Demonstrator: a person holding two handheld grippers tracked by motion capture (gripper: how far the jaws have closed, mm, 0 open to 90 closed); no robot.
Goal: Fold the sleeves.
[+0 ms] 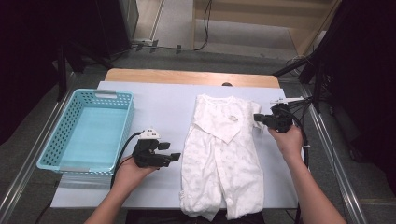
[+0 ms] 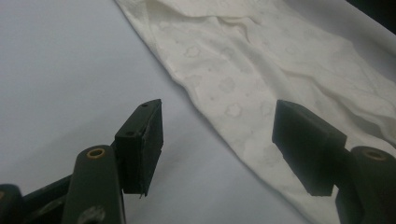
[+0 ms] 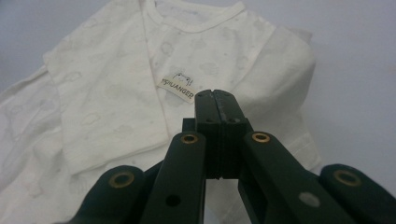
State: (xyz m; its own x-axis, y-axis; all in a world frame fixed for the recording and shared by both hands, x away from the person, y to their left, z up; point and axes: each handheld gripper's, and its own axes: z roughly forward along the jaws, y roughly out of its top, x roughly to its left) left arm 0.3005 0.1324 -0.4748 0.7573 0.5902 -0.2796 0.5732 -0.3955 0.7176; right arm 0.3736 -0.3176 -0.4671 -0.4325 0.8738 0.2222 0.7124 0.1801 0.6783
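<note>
From above, a white baby romper point(image 1: 219, 154) lies flat on the white-covered bench point(image 1: 159, 107), its long axis running from the collar at the far end to the legs near you. Your left gripper point(image 1: 168, 156) sits just beside its left edge; your right gripper point(image 1: 260, 119) is at the folded right sleeve.

In the left gripper view, the fingers point(image 2: 144, 140) are spread, empty, soft printed cotton just ahead.

In the right gripper view, the fingers point(image 3: 217, 126) are pressed together with nothing between them, above the sleeve, near the label point(image 3: 177, 86).
</note>
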